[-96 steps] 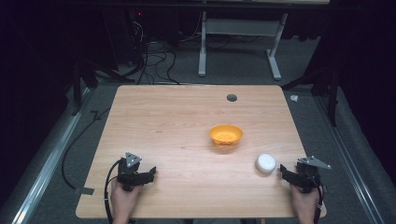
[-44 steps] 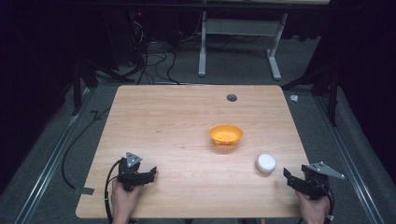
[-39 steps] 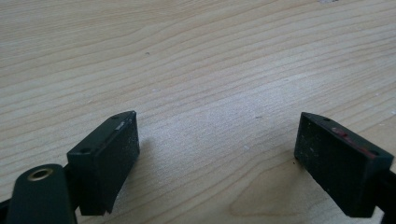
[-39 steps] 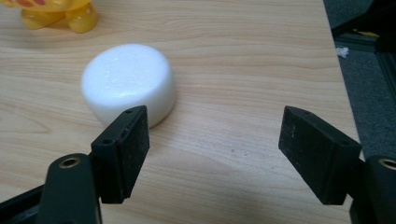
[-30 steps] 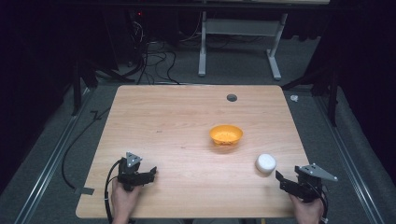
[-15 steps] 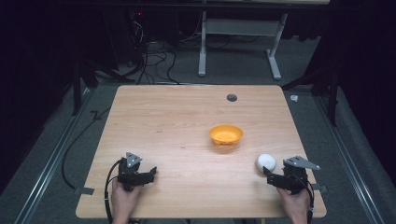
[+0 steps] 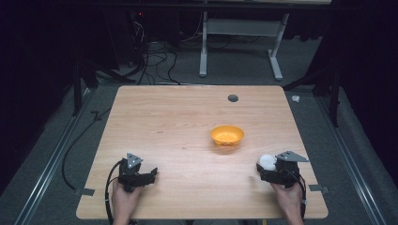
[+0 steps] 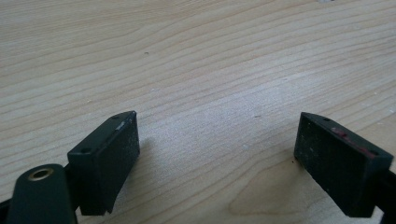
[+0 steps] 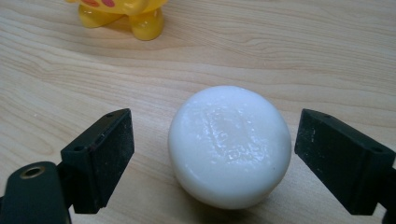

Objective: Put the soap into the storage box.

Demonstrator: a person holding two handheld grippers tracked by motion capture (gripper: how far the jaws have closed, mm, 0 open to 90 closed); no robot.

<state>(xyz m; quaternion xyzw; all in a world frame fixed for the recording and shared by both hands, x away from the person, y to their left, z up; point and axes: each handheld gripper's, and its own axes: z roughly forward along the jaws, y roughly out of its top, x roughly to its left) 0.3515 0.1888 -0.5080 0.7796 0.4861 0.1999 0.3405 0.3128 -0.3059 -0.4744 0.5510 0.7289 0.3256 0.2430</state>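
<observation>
Worktop (image 7: 178, 122): pale wood, with a small dark hole near the far edge. An orange bowl (image 7: 227, 135) stands right of centre, between the middle and the right edge; from the right claw view it has stubby yellow feet and red marks (image 9: 126, 14). It looks empty from above. A white round puck-like object, possibly a soap bar or rice cake (image 9: 229, 144), lies flat on the wood near the front right corner, well short of the bowl. Right claw (image 9: 224, 158): jaws have just been opening and now stand wide, one either side of the white piece, gaps visible on both flanks, so nothing gripped. High view places this claw (image 7: 264, 169) just at the object. Left claw (image 8: 219, 172): wide open over bare wood near the front left corner (image 7: 149, 173), holding nothing. Judgement: approach done, the piece bracketed; closing, lifting and carrying, likely to the bowl, all remain.
</observation>
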